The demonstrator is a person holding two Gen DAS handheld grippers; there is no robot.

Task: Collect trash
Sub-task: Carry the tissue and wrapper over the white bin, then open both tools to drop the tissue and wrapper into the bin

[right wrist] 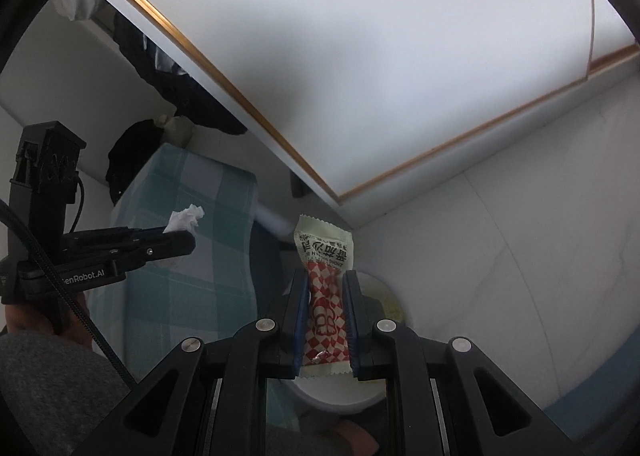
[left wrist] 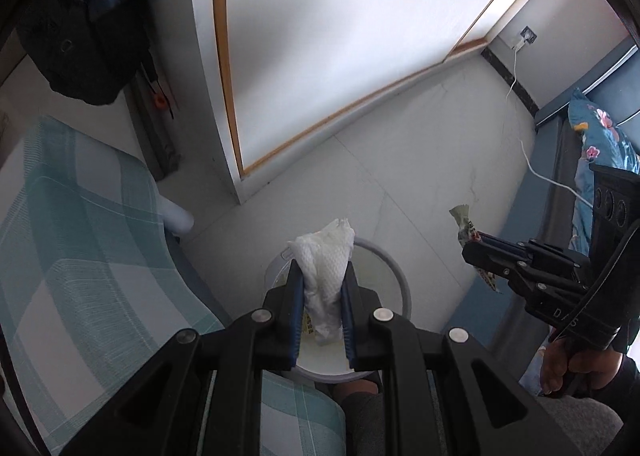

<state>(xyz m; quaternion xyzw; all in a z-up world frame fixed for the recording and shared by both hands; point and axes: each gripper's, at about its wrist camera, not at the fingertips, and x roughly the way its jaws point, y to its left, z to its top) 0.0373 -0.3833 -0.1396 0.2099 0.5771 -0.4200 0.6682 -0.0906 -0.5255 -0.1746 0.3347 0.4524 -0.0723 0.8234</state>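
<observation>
The left gripper (left wrist: 320,284) clamps a crumpled tissue (left wrist: 326,256); the right gripper (right wrist: 323,308) clamps a snack wrapper (right wrist: 325,256). Both hang above a white bin (left wrist: 394,272), so the step seems to be delivery; next, releasing each over the bin.

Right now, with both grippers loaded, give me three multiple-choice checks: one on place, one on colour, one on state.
1. Where is the round white waste bin?
A. Below the left gripper
B. On the blue floral bedding
C. Inside the wardrobe

2. What colours pattern the sealed snack packet?
A. Green and black
B. Red and white
C. Plain blue

3. What is the right gripper doing?
A. Open, empty
B. Shut on crumpled white tissue
C. Shut on the packet

Answers: 1 A, the bin's rim curves beneath the left gripper and its crumpled white tissue. 2 B, a red-and-white check shows. 3 C, the pads press on both sides of the packet.
</observation>
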